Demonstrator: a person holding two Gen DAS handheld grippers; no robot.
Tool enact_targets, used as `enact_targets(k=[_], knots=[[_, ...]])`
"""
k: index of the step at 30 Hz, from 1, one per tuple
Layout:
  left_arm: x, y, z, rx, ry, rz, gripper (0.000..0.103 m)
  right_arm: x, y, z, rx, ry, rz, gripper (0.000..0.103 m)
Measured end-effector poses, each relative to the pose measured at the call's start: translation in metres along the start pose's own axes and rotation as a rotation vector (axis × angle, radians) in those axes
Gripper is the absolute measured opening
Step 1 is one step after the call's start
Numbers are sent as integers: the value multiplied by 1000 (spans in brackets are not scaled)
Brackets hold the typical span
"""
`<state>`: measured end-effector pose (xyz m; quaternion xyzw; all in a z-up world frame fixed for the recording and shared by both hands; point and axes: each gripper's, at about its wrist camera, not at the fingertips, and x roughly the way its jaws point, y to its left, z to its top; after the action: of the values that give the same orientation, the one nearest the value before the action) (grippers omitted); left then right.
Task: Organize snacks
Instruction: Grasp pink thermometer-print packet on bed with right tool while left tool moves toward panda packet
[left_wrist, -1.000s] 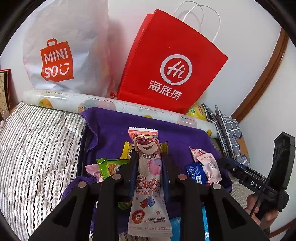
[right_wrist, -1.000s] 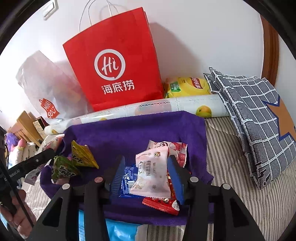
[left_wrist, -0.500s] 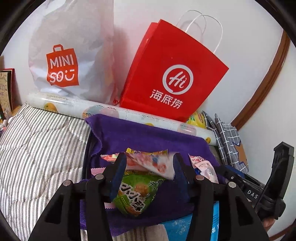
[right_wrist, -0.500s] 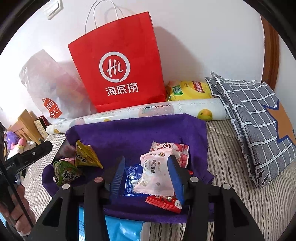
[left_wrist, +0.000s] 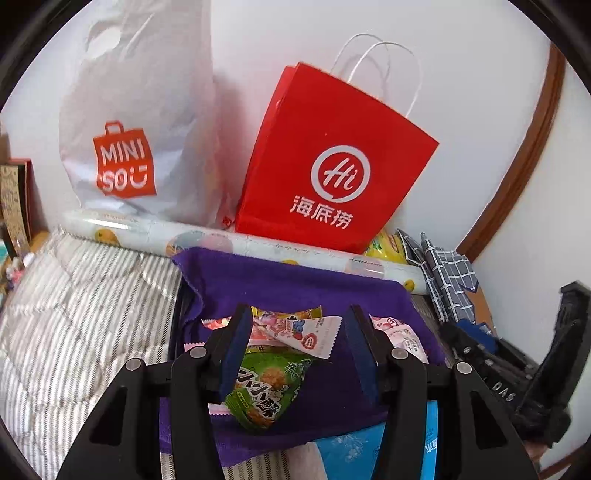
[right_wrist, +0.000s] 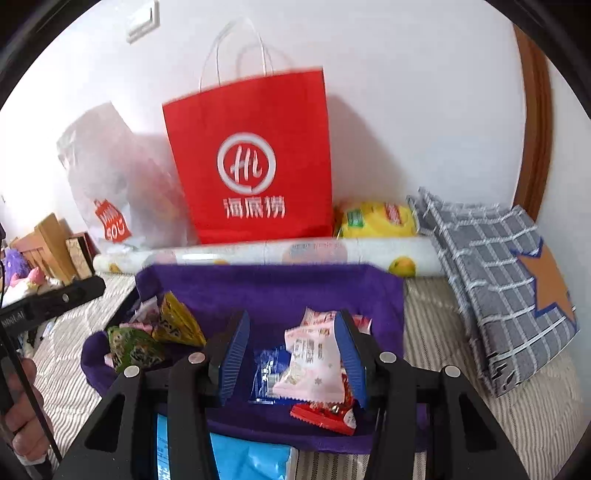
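Sorting looks mid-run: snacks sit in two loose groups on the purple towel, itself spread on the striped bedding; left gripper hangs above the left-hand group with jaws apart and nothing between the pads; long bear-print packet lies flat across the green triangular pack, not held; a yellow pack sits just beside the green one in the right wrist view; right gripper frames the other group; pink-white pouch reaches the right pad and its foot looks clear of the heap, left pad stands apart from it, so I can't tell whether it's gripped or just lying there; blue packet and red wrapper lie under and beside that pouch, touching it; a light-blue bag pokes out under the towel's near edge.

Backdrop: red paper bag, white shopping bag, rolled printed sheet along the wall, checked pillow to the right.

My read: left side has finished a placement, right side is picking or carrying; next move for the right needs a confirmed pinch on the pouch alone, without dragging the blue packet or red wrapper; left needs a new target, approached from above so the loose bear packet isn't nudged off the pile; thin crinkly wrappers will likely slip or bunch.
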<state>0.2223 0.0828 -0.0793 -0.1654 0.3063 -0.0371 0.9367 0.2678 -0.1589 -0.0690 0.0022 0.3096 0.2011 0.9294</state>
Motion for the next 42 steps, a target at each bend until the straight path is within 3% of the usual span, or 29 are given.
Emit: enact_targets(k=[4,8,17,21,28,32,42], knots=[[-9,-11,-1,57,-41,32,52,-12,1,-1,28,-3,-25,46],[-17,-18,-2,75,-58,18,52,-31,4,-6,57,26,-12,46],[-43,-38,-2,152,-79,21,53,-74,27,-40,36,101,-61,52],[-56,-36,-11,168,-39,-24,55,-88,33,-62,58,121,-50,53],[-69,-7,-48,197,75,-18,56,-92,52,-104,66,197,-29,53],[-75,7,-63,223,97,22,56,-94,58,-119,94,219,-25,53],[-76,43,-72,107,135,-24,56,-115,62,-127,136,189,-17,53]])
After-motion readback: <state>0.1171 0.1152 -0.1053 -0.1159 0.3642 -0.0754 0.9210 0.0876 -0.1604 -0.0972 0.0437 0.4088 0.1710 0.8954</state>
